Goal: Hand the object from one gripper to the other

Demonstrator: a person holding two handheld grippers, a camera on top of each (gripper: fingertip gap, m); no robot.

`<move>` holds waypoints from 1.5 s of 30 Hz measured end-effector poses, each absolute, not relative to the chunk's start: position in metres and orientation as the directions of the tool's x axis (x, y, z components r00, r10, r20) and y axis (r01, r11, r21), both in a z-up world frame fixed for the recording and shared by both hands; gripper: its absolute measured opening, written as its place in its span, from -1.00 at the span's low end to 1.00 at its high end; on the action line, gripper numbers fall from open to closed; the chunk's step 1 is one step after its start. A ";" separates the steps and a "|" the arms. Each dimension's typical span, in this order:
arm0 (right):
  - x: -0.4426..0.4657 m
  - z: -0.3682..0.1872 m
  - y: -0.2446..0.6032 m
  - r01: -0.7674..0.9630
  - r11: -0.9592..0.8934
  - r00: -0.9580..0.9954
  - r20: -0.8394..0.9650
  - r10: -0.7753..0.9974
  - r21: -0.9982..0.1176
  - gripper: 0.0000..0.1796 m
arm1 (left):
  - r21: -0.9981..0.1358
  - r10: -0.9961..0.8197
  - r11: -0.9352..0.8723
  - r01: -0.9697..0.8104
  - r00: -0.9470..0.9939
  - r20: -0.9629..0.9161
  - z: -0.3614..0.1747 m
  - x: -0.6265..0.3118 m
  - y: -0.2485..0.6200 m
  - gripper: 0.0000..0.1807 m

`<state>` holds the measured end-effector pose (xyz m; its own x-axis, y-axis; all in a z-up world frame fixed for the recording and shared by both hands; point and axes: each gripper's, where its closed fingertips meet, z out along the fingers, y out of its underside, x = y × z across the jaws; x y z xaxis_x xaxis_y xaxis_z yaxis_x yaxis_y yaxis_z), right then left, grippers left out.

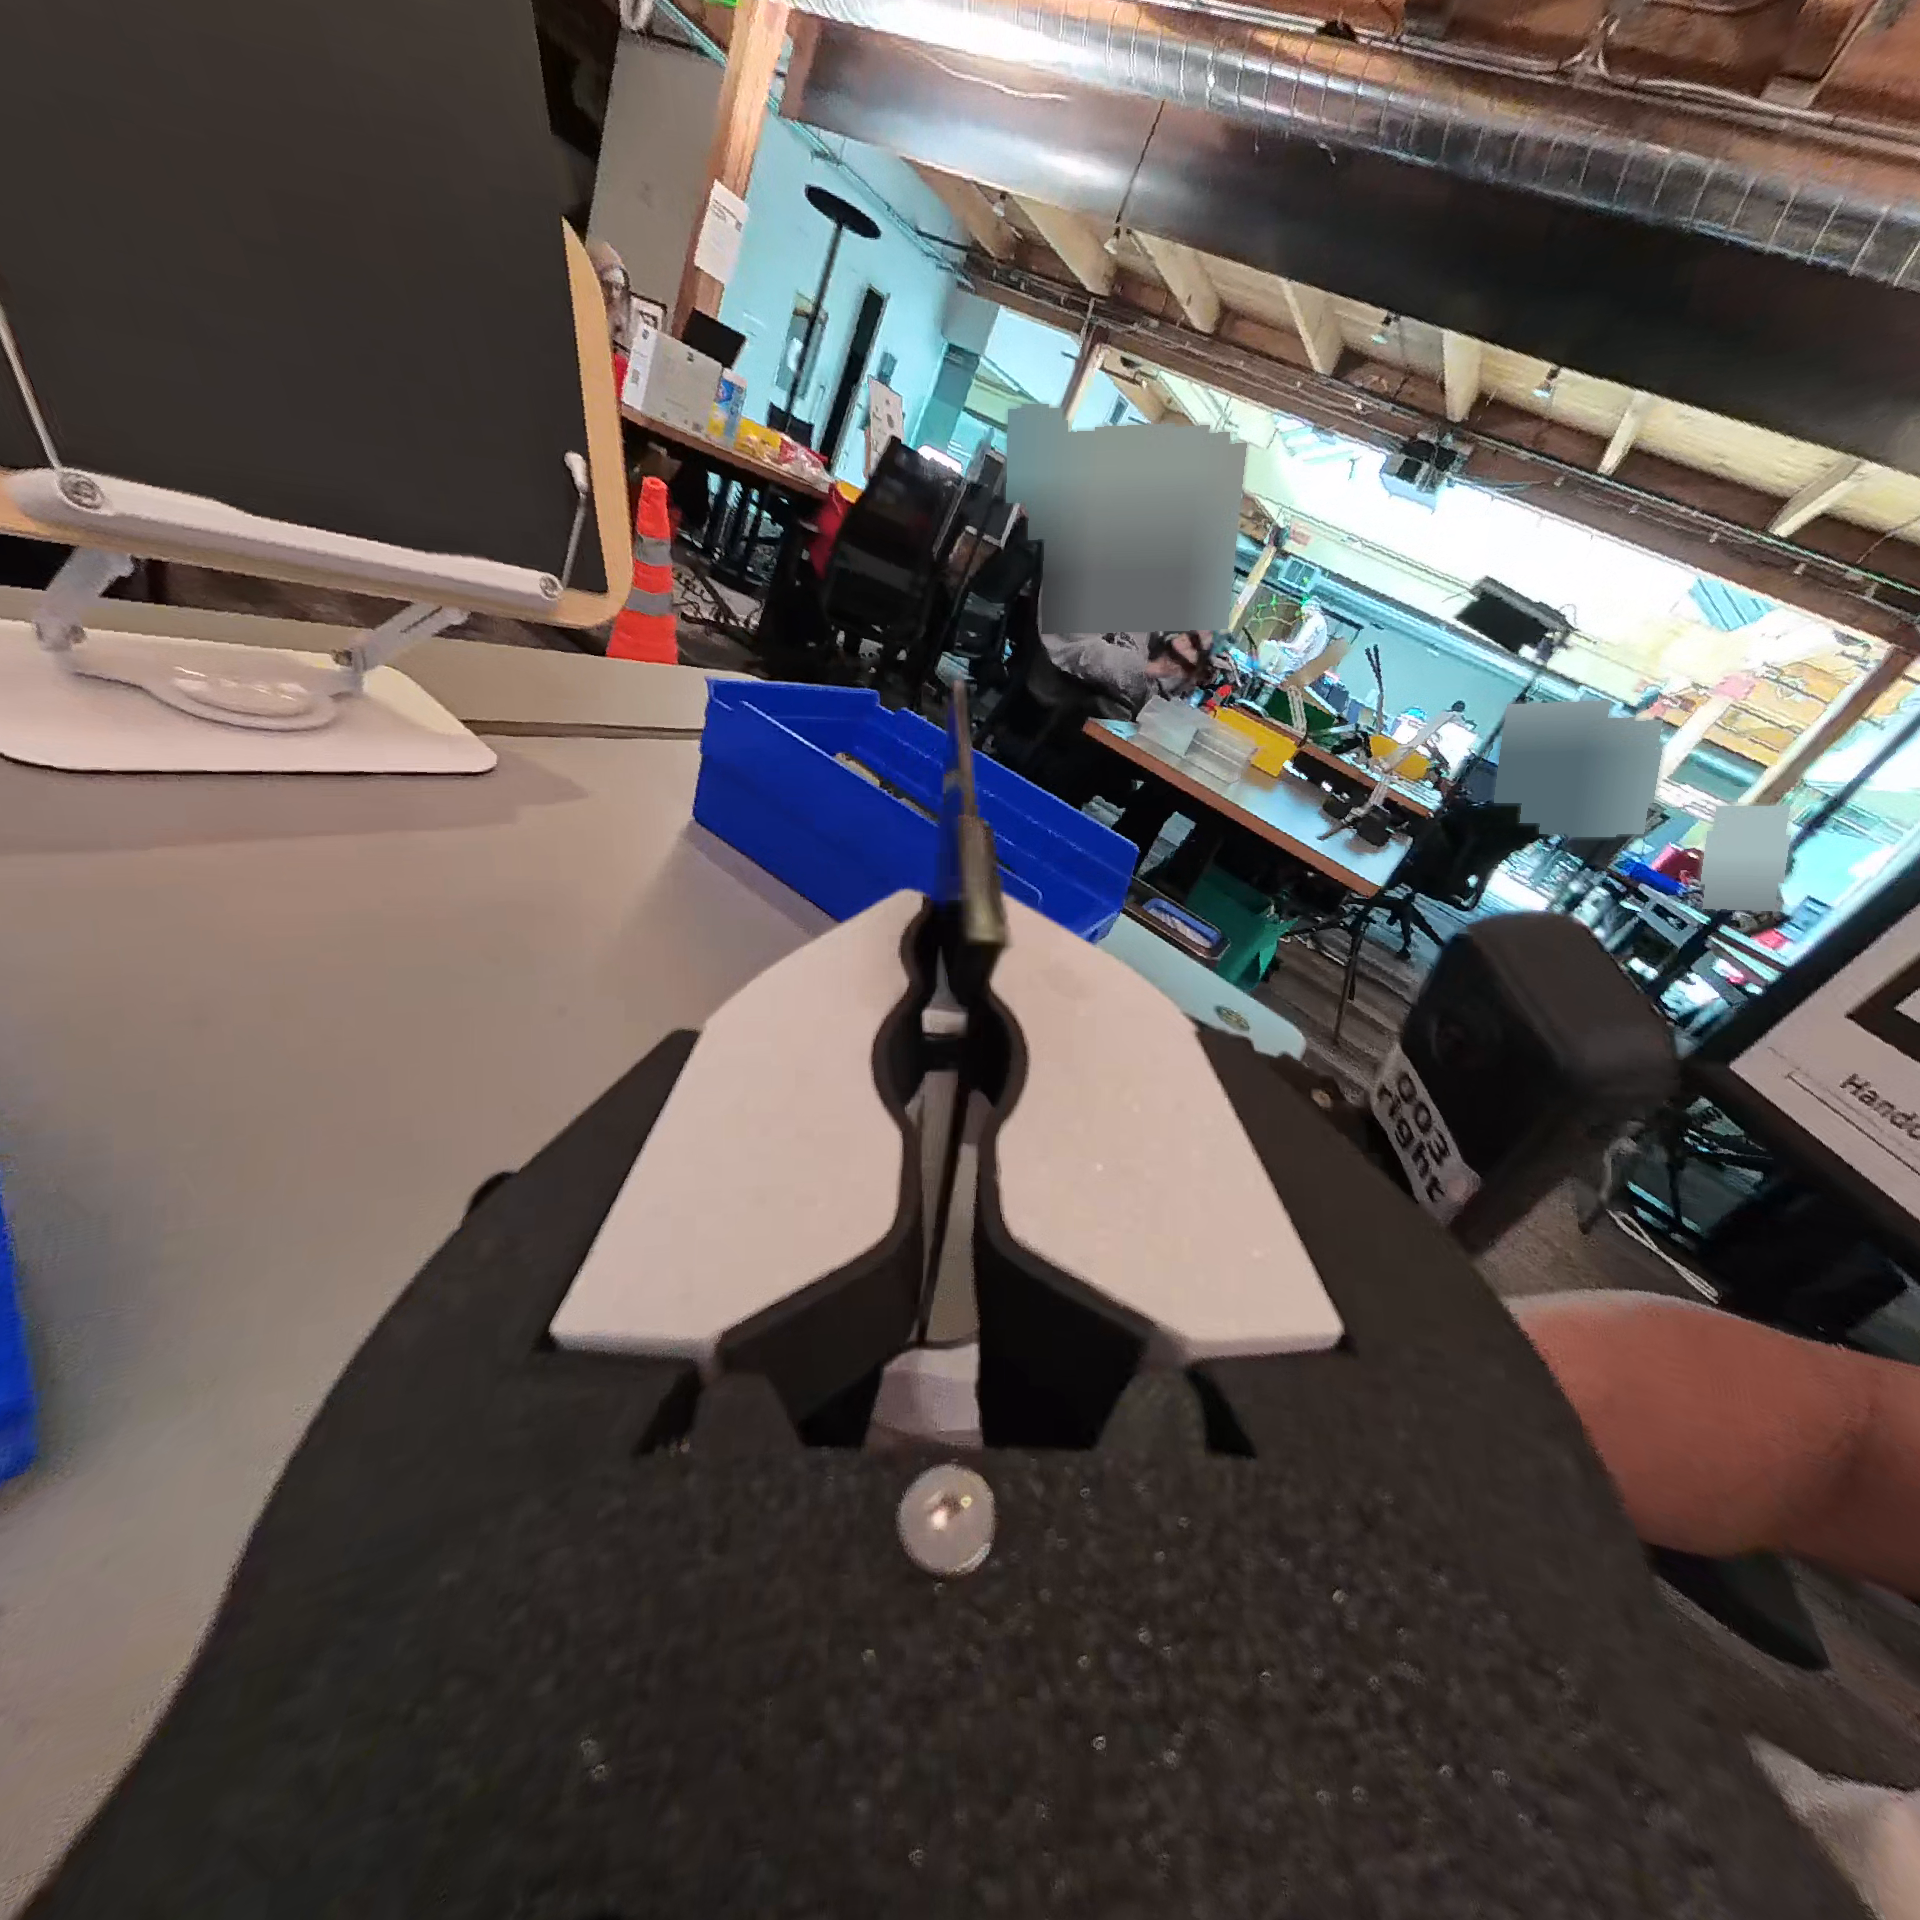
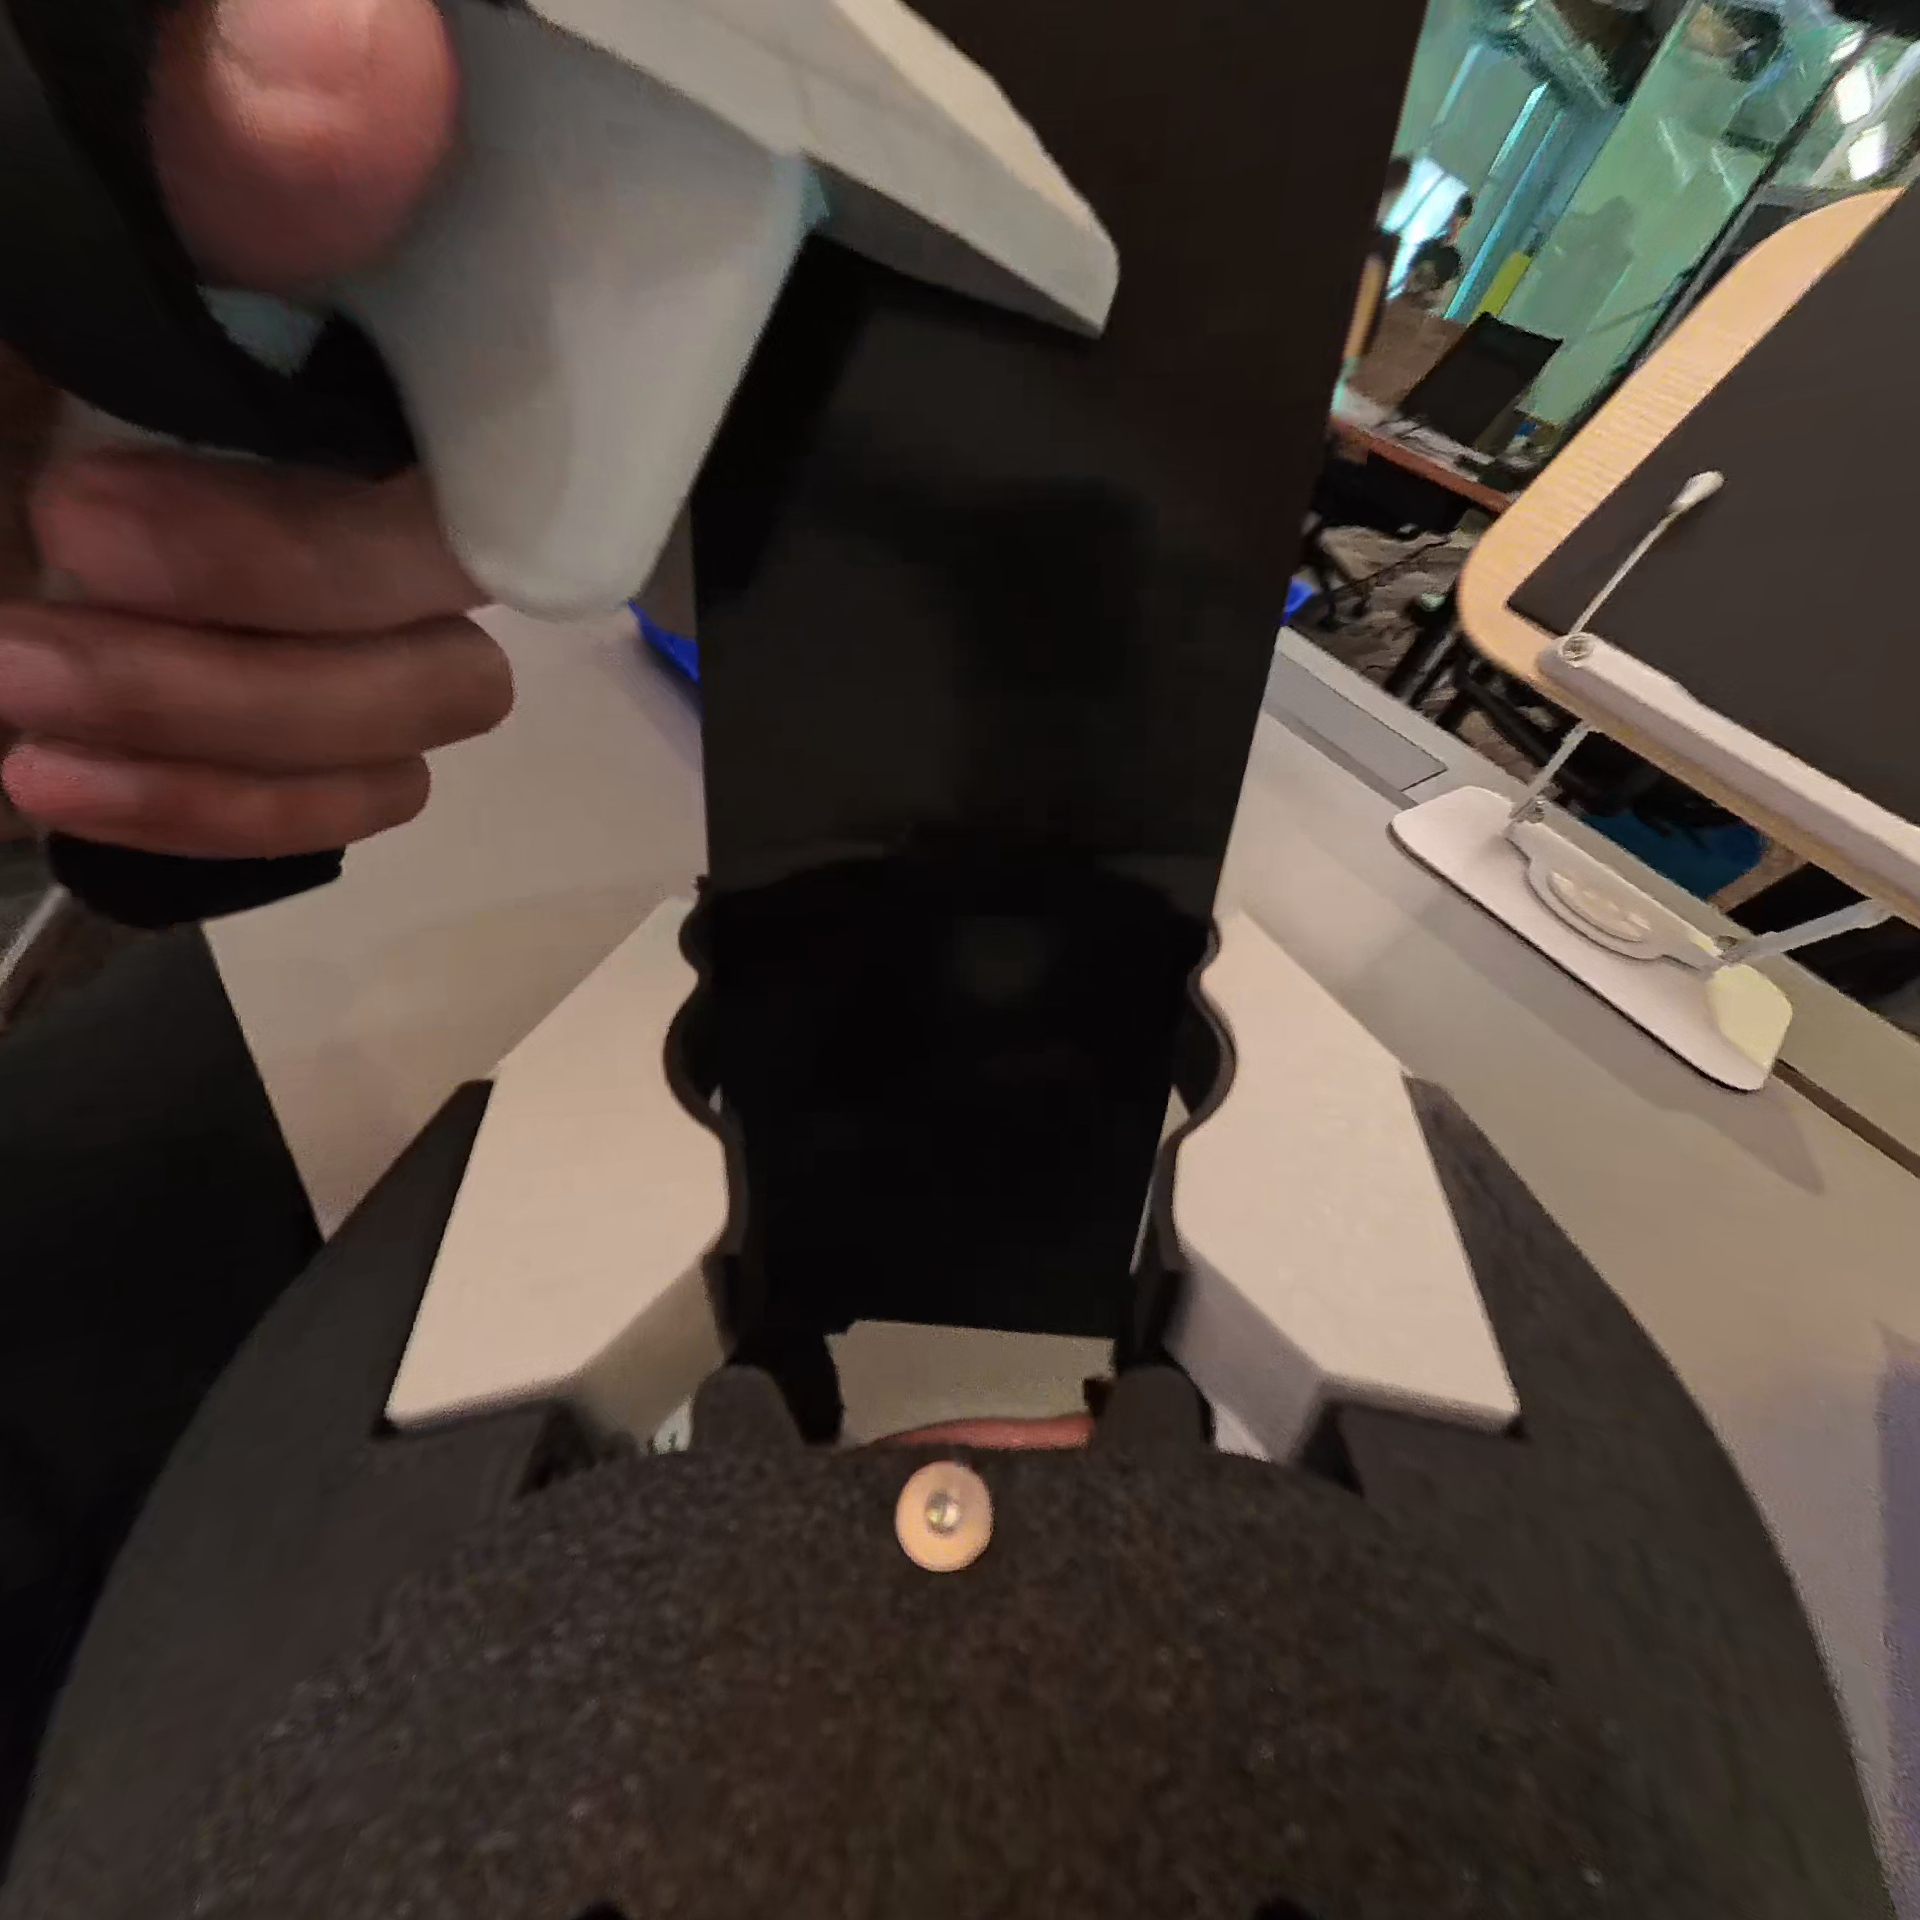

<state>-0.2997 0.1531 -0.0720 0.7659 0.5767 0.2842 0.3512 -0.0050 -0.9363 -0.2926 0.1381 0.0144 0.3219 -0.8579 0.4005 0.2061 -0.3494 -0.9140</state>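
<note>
My left gripper (image 1: 940, 925) is shut on a thin tool (image 1: 966, 831) with a blue and dark metal shaft, which sticks out past the fingertips and runs back between the pads. Part of the right gripper (image 1: 1538, 1039), a black block with a label, shows close on the right. In the right wrist view my right gripper (image 2: 951, 935) has its fingers wide apart. A wide black slab (image 2: 987, 520) fills the view over the gap; I cannot tell if it touches the pads. A hand (image 2: 208, 644) holds the left gripper's white handle (image 2: 582, 364) at the upper left. The tool is hidden there.
A grey table (image 1: 312, 987) lies below. A blue bin (image 1: 831, 790) stands just beyond the tool, with more blue (image 1: 10, 1330) at the left edge. A white stand holding a black board (image 1: 260, 260) is at the back left, also (image 2: 1766, 520). An orange cone (image 1: 649, 582) stands behind. About 9 cm separates my left fingertips from my right.
</note>
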 end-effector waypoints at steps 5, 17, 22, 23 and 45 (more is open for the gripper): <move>-0.279 -0.067 0.164 0.450 0.053 0.749 0.409 0.522 -0.892 -0.03 | -0.912 -0.863 -0.395 0.115 0.295 0.411 0.011 -0.298 0.141 -0.59; -0.261 -0.072 0.170 0.948 0.275 0.136 0.985 0.110 -0.162 -0.03 | -0.807 -0.946 -0.075 -0.586 0.298 -0.129 -0.027 -0.323 0.115 -0.42; -0.282 -0.075 0.155 0.938 0.325 -0.118 0.993 -0.030 0.122 -0.04 | -0.664 -0.943 -0.002 -0.748 0.222 -0.248 -0.056 -0.325 0.107 -0.50; -0.287 -0.073 0.152 0.931 0.332 -0.142 0.989 -0.050 0.151 -0.03 | -0.646 -0.946 0.006 -0.764 0.205 -0.251 -0.061 -0.324 0.105 -0.53; -0.288 -0.056 0.137 0.900 0.416 -0.031 0.972 -0.234 0.129 -0.03 | -0.573 -0.893 0.074 -0.816 0.201 -0.402 -0.076 -0.321 0.123 -0.98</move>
<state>-0.2882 0.1366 -0.0558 -0.0315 -0.2340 0.9717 0.9002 0.4159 0.1293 -0.3207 0.1231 -0.0758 0.2008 -0.8934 -0.4019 -0.8162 0.0742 -0.5729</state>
